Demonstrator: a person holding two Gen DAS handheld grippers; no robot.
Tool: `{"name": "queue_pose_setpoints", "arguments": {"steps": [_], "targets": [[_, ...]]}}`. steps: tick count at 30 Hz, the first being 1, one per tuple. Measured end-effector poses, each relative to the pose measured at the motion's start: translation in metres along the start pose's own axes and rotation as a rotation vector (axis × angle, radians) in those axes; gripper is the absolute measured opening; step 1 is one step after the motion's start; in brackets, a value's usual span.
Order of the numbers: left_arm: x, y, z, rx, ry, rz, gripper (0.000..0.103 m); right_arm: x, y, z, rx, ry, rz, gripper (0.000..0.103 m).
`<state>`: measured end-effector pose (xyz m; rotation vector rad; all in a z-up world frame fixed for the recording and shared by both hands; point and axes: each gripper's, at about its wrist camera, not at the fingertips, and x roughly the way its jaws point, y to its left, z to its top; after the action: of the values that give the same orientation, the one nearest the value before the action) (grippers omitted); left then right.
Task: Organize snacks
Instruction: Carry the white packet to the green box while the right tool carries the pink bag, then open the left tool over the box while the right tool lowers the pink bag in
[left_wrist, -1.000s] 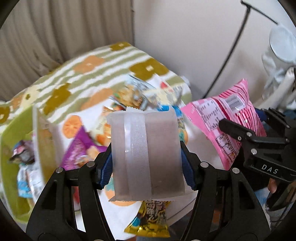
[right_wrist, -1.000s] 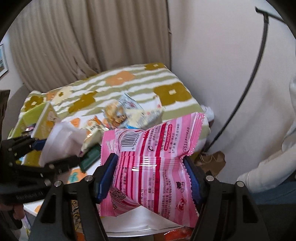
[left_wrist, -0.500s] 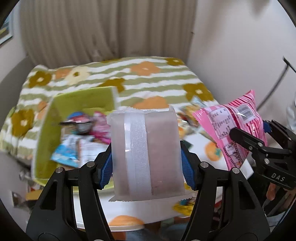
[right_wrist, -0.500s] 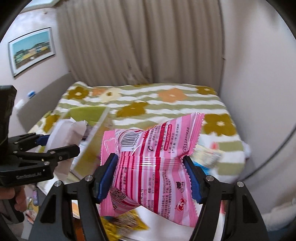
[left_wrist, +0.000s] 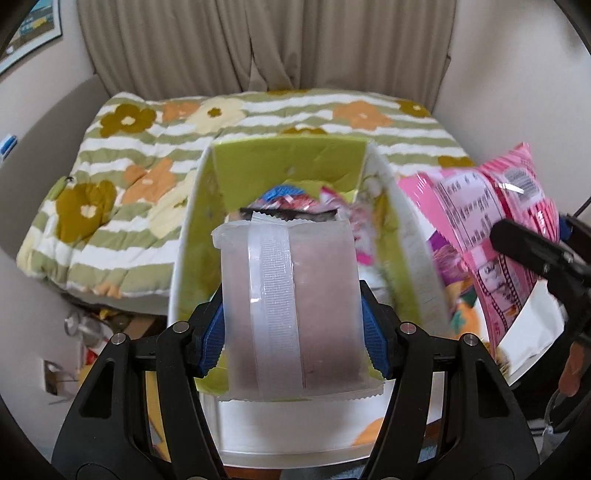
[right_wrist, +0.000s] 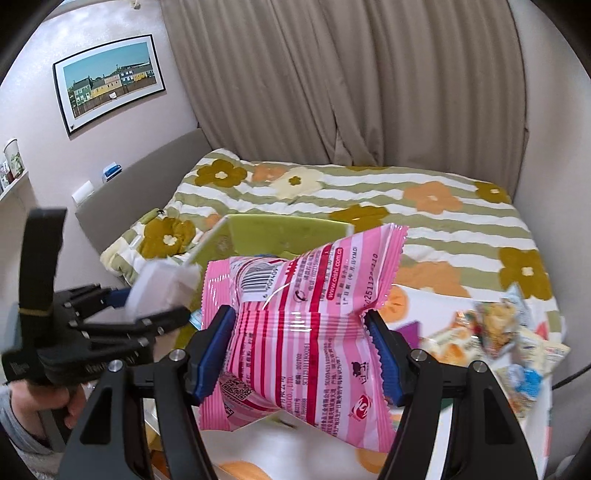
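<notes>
Left wrist view: my left gripper (left_wrist: 291, 336) grasps one frosted white packet (left_wrist: 291, 314), long axis running away from the camera, above one green box (left_wrist: 288, 166) holding several snacks. Right wrist view: my right gripper (right_wrist: 304, 354) grasps one pink striped bag (right_wrist: 303, 332), its top tilted right, beside the box (right_wrist: 288, 236).

Left tongs (left_wrist: 293, 325) clamp translucent packet (left_wrist: 291, 310) above green box (left_wrist: 288, 166); pink bag (left_wrist: 491, 236) at right.

Soft, even daylight, faint wrapper glare, motion blur at the right, fisheye-bent, dark-vignetted corners.
</notes>
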<state>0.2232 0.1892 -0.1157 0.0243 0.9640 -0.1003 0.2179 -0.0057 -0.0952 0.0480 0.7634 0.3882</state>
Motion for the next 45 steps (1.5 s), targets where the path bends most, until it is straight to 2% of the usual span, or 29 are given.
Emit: {"name": "queue_pose_setpoints", "arguments": {"steps": [7,9,10,11,14,18,22,35,36,38,39,40,45], "targets": [[0.039,0.018,-0.005,0.032,0.075,-0.054,0.061,0.032,0.025,-0.003,0.052,0.059,-0.032,0.065],[0.041,0.019,-0.003,0.047,0.066,-0.058,0.075,0.037,0.026,-0.004,0.063,0.076,-0.05,0.065],[0.04,0.019,-0.001,0.06,0.056,-0.046,0.098,0.039,0.026,-0.004,0.068,0.082,-0.06,0.065],[0.039,0.02,0.0,0.071,0.042,-0.035,0.103,0.04,0.025,-0.003,0.07,0.087,-0.067,0.065],[0.035,0.021,0.0,0.095,0.034,-0.039,0.103,0.047,0.021,-0.001,0.091,0.103,-0.089,0.065],[0.032,0.029,-0.003,0.066,0.044,-0.063,0.103,0.053,0.017,-0.001,0.09,0.12,-0.103,0.065],[0.031,0.034,-0.002,0.037,0.054,-0.041,0.103,0.062,0.013,0.001,0.078,0.142,-0.102,0.065],[0.05,0.043,0.006,0.009,0.078,-0.016,0.103,0.119,0.019,0.024,0.035,0.213,-0.023,0.066],[0.051,0.043,0.006,0.008,0.08,-0.017,0.103,0.122,0.02,0.025,0.035,0.211,-0.017,0.068],[0.051,0.044,0.006,0.005,0.084,-0.018,0.103,0.123,0.019,0.026,0.043,0.199,-0.009,0.084],[0.052,0.044,0.006,0.003,0.086,-0.017,0.103,0.122,0.018,0.025,0.048,0.188,-0.003,0.098],[0.052,0.043,0.005,0.001,0.088,-0.017,0.103,0.12,0.016,0.024,0.051,0.175,0.003,0.102],[0.048,0.04,0.0,0.012,0.085,-0.015,0.103,0.115,0.018,0.018,0.032,0.174,-0.005,0.102]]}}
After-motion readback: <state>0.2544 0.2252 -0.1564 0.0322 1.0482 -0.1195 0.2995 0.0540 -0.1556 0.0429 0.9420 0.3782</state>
